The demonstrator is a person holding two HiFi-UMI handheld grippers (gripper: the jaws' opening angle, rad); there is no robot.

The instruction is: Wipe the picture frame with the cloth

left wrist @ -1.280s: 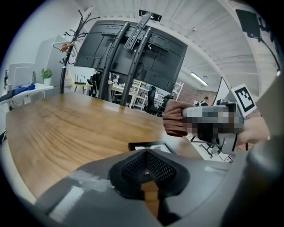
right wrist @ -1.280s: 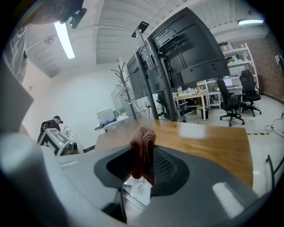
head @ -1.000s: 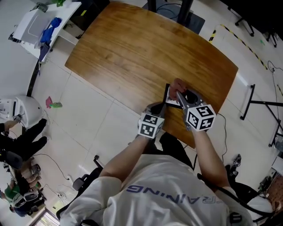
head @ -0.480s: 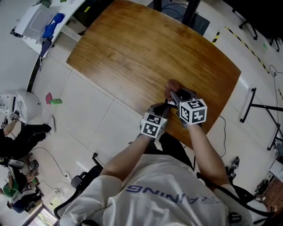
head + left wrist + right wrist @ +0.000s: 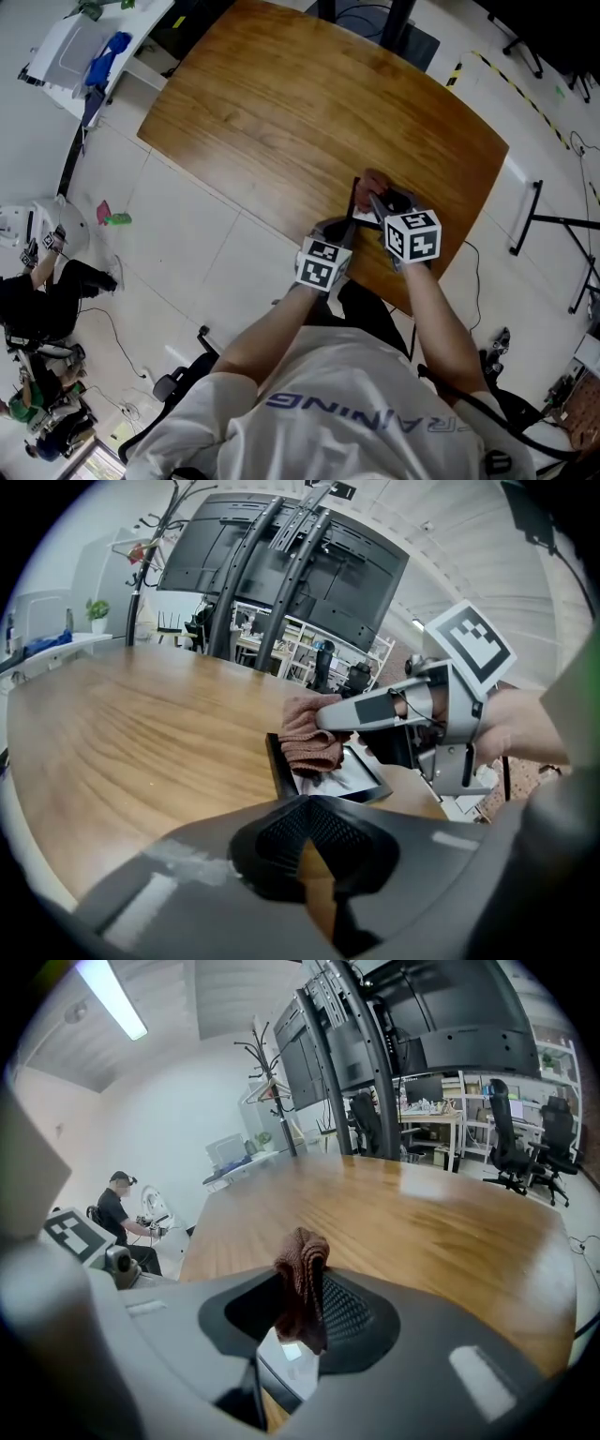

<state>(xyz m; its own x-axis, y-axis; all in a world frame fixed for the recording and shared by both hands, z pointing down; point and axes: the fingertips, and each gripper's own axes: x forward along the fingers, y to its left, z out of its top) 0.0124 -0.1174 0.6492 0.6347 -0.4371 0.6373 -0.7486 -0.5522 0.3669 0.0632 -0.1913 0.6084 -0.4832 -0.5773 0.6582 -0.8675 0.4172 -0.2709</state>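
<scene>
Where the cloth (image 5: 309, 744) meets picture frame (image 5: 279, 769) — right gripper (image 5: 302, 1283) pinches it.

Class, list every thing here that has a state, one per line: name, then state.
picture frame: lying flat on the table, cloth on it.
cloth: bunched, pressed onto the picture frame.
right gripper: shut on the cloth.
left gripper: jaws together at the picture frame's near edge; whether it grips is unclear.

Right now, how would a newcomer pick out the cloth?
At the near edge of the wooden table lies a black picture frame. The cloth is the reddish-brown knitted wad resting on it, pinched in the right tongs, the only soft thing there.
</scene>
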